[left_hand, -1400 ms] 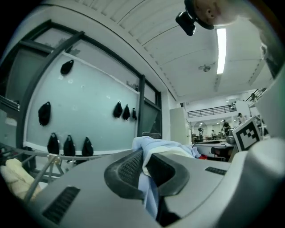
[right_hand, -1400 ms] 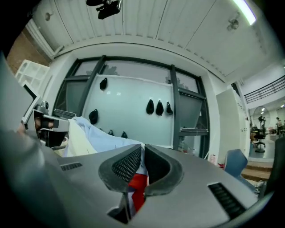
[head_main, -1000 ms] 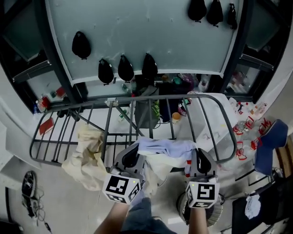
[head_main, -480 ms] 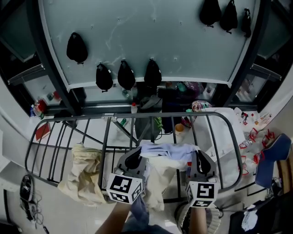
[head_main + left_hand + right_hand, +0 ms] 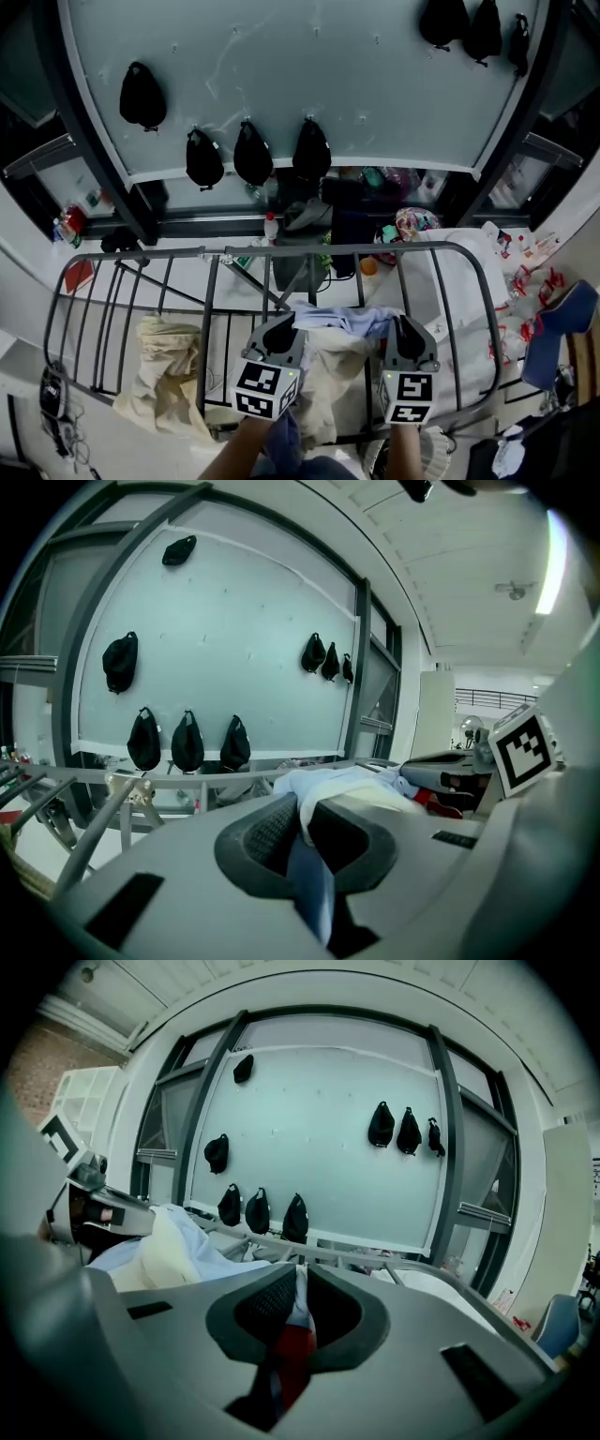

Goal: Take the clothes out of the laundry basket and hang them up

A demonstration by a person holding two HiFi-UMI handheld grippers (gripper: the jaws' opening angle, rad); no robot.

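A light blue and white garment is stretched between my two grippers above the grey drying rack. My left gripper is shut on the garment's left end; in the left gripper view the cloth runs out from between the pads of that gripper. My right gripper holds the right end. In the right gripper view, white and red cloth sits pinched between the jaws of this gripper, which are opening slightly. A cream cloth hangs on the rack below the garment.
A beige cloth hangs over the rack's left bars and a white garment over its right end. Black bags hang on the pale wall panel behind. A blue chair and floor clutter lie to the right.
Both grippers have carried the garment a little further over the rack, and they stand closer together. The head view has tilted, so more of the rack's front shows.
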